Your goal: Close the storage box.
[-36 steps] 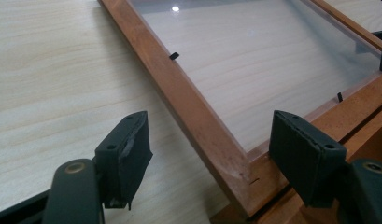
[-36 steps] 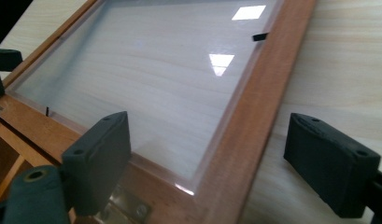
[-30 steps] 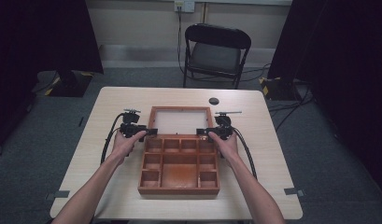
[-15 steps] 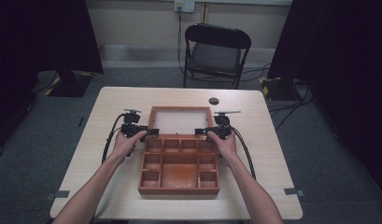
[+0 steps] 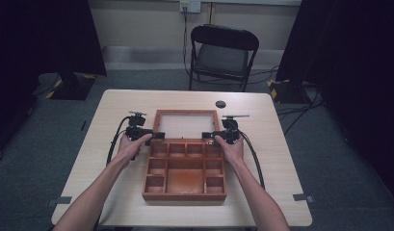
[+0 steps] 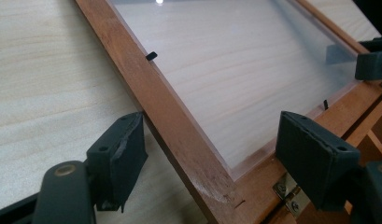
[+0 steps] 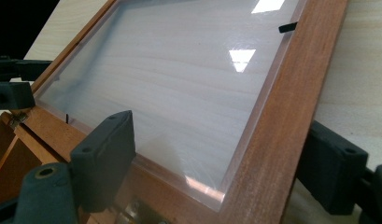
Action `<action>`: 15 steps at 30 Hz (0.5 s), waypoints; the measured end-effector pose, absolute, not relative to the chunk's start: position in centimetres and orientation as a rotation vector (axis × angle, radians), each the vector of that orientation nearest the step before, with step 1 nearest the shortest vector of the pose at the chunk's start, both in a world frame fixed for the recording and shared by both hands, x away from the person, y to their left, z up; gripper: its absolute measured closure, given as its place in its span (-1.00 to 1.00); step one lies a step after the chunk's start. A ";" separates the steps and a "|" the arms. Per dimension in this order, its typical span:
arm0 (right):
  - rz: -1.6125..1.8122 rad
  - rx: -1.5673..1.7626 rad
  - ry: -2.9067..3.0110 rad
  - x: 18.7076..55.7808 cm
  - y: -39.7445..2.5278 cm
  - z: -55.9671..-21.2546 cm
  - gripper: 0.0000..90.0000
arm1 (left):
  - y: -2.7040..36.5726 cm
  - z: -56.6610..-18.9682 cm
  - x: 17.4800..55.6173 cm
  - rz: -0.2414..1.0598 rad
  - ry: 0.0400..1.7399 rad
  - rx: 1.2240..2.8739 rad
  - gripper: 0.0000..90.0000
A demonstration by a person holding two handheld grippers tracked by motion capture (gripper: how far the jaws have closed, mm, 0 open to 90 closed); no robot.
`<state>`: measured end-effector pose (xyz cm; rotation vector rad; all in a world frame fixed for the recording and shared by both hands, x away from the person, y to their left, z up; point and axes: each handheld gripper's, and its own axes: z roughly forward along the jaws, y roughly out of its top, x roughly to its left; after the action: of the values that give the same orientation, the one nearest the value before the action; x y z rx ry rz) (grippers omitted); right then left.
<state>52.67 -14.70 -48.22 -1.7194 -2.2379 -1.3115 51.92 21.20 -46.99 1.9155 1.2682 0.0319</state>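
From above, nothing has shifted in the last second, the left gripper (image 5: 145,135) and right gripper (image 5: 222,136) flanking the open box's (image 5: 185,168) flat-lying lid (image 5: 186,124); each gripper view shows spread jaws straddling its frame rail, unclamped, suggesting a lift is coming.

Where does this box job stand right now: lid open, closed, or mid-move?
Done: the wooden box is open, its glazed lid lying flat on the table behind the empty compartments. In hand: the left gripper and right gripper each straddle a hinge-side lid corner, jaws open. Left: gripping and swinging the lid, presumably to close it.
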 end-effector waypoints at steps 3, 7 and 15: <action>-1.326 -1.716 -2.245 52.6 -14.7 -48.2 -0.60 | 21.1 -46.9 51.9 0.037 1.272 1.921 -0.46; -1.335 -1.718 -2.263 52.4 -14.6 -48.0 -0.59 | 21.2 -46.7 51.8 0.089 1.274 1.924 -0.34; -1.354 -1.736 -2.267 52.5 -14.7 -47.6 -0.48 | 21.3 -46.5 51.8 0.115 1.269 1.917 -0.18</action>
<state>52.53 -14.74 -47.61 -1.7357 -2.2671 -1.3542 51.85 21.35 -46.45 1.9165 1.2693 0.1154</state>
